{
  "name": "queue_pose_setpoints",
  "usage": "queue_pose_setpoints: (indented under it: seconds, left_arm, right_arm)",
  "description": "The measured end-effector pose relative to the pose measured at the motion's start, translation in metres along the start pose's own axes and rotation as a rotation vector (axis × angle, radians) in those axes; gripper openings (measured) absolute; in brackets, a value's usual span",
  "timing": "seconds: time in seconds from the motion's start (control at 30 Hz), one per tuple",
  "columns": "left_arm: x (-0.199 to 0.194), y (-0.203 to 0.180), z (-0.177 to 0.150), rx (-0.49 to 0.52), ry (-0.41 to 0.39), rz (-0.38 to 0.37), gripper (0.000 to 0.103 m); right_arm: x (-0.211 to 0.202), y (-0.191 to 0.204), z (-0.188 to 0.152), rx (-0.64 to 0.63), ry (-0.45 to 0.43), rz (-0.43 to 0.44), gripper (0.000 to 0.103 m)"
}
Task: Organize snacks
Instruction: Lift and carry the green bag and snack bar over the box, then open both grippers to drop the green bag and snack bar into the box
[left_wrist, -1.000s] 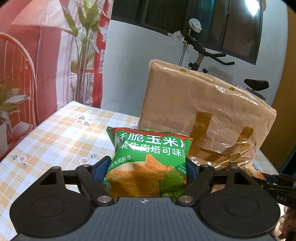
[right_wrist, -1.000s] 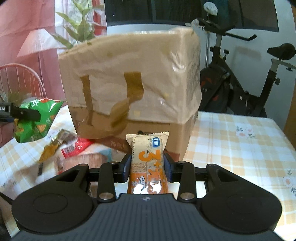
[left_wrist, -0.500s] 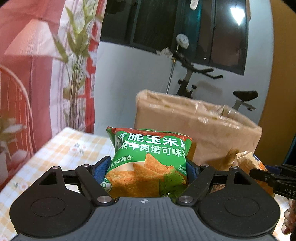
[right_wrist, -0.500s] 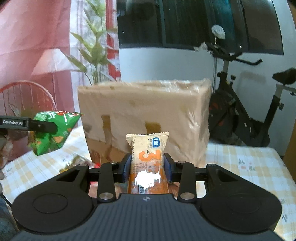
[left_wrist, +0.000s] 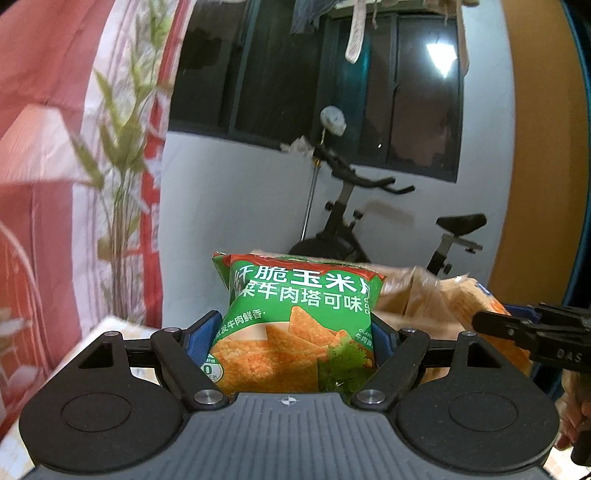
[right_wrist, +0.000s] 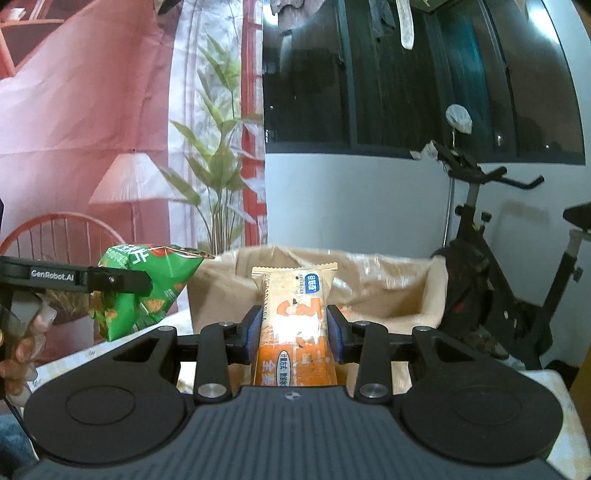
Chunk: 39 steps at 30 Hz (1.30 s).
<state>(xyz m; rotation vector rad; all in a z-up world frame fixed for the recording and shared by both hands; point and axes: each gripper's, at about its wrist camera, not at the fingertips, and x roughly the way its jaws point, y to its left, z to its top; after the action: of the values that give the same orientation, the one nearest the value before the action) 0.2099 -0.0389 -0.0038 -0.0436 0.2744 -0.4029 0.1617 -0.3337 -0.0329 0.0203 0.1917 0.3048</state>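
Observation:
My left gripper (left_wrist: 297, 332) is shut on a green bag of corn chips (left_wrist: 299, 325), held upright in the air. My right gripper (right_wrist: 293, 325) is shut on a beige and orange snack bar (right_wrist: 293, 317), also upright. Behind both stands a brown paper bag (right_wrist: 388, 291) with its top open; only its rim shows over the chips in the left wrist view (left_wrist: 417, 295). The right wrist view has the chips bag (right_wrist: 147, 291) in the left gripper (right_wrist: 122, 282) at the left. In the left wrist view the snack bar (left_wrist: 476, 306) and right gripper (left_wrist: 509, 321) are at the right.
An exercise bike (right_wrist: 491, 258) stands behind the paper bag by the white wall. A checked tablecloth (right_wrist: 554, 391) shows at the lower right. A plant (right_wrist: 218, 192) and a red printed curtain (right_wrist: 92, 110) are at the left. A hand (right_wrist: 18, 350) holds the left gripper.
Both grippers have risen with their snacks. The paper bag has dropped lower in both views, and its open top now shows. The loose snacks on the table have left the views.

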Motion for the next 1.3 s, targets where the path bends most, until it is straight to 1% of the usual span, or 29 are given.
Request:
queue_pose_setpoints:
  seconds: [0.1,0.2,0.27,0.37,0.43,0.5,0.6,0.73,0.87,0.97,1.0,1.07,1.13,1.2,1.27,1.3]
  left_arm:
    - [0.009,-0.004,0.017,0.006,-0.031,-0.021,0.083]
    - [0.027,-0.008,0.035,0.01,-0.055,-0.036,0.083]
    - [0.045,-0.011,0.046,0.016,-0.055,-0.043,0.083]
    - [0.077,-0.015,0.06,0.015,-0.021,-0.05,0.083]
    - [0.099,-0.015,0.065,0.01,0.004,-0.033,0.083]
    - [0.121,-0.017,0.068,0.009,0.036,-0.026,0.083]
    - [0.15,-0.021,0.067,0.029,0.099,-0.042,0.083]
    - [0.172,-0.023,0.061,0.044,0.146,-0.043,0.083]
    - [0.187,-0.022,0.055,0.071,0.211,-0.06,0.085]
    - [0.188,-0.02,0.053,0.082,0.223,-0.05,0.086]
    - [0.187,-0.019,0.053,0.084,0.222,-0.046,0.087]
    - [0.184,-0.015,0.054,0.079,0.218,-0.033,0.087]
    - [0.178,-0.012,0.056,0.066,0.218,-0.025,0.088]
    - [0.17,-0.011,0.056,0.06,0.22,-0.021,0.088]
    - [0.16,-0.01,0.056,0.069,0.209,-0.016,0.088]
    - [0.156,-0.01,0.056,0.077,0.202,-0.013,0.088]
  right_arm:
    - [0.008,-0.007,0.018,-0.002,-0.014,-0.001,0.038]
    - [0.026,-0.016,0.038,-0.008,0.0,-0.011,0.038]
    - [0.042,-0.024,0.049,-0.009,0.014,-0.02,0.038]
    - [0.07,-0.036,0.061,-0.014,0.047,-0.044,0.038]
    - [0.087,-0.044,0.065,-0.005,0.073,-0.06,0.038]
    - [0.105,-0.051,0.066,0.023,0.098,-0.089,0.038]
    - [0.123,-0.056,0.062,0.049,0.133,-0.115,0.038]
    - [0.138,-0.057,0.05,0.038,0.187,-0.139,0.038]
    - [0.143,-0.062,0.039,0.059,0.216,-0.155,0.038]
    - [0.142,-0.064,0.037,0.064,0.225,-0.171,0.041]
    - [0.141,-0.065,0.037,0.069,0.223,-0.17,0.043]
    - [0.137,-0.067,0.038,0.078,0.216,-0.161,0.064]
    - [0.133,-0.067,0.041,0.081,0.201,-0.159,0.075]
    - [0.128,-0.065,0.043,0.08,0.189,-0.153,0.079]
    - [0.125,-0.063,0.044,0.08,0.183,-0.137,0.088]
    - [0.123,-0.061,0.045,0.078,0.181,-0.133,0.09]
